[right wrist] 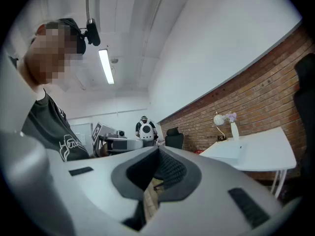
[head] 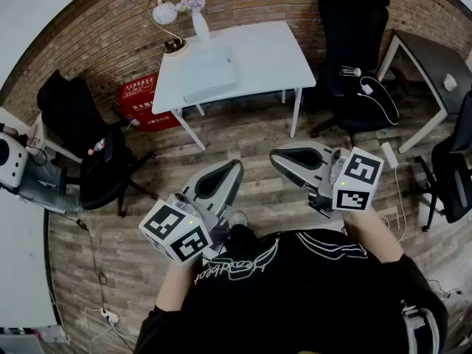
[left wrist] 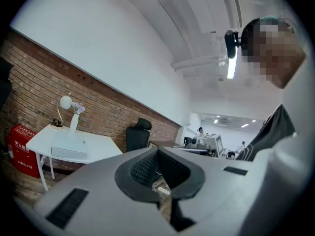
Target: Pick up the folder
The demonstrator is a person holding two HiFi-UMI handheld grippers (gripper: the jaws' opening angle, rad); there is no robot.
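Observation:
A pale blue-white folder (head: 210, 73) lies flat on the white table (head: 273, 57) against the brick wall; it also shows as the folder (left wrist: 69, 148) and the folder (right wrist: 227, 151) in the two gripper views. My left gripper (head: 234, 167) and right gripper (head: 274, 158) hang close to my chest, well short of the table, over the wooden floor. Both point level, tips turned toward each other. Each has its jaws shut together with nothing between them.
A white vase with flowers (head: 198, 17) and a small lamp (head: 167, 17) stand at the table's back edge. A red box (head: 144, 102) sits left of the table. Black office chairs (head: 355, 50) stand right and left (head: 88, 146). A dark desk (head: 435, 65) is at far right.

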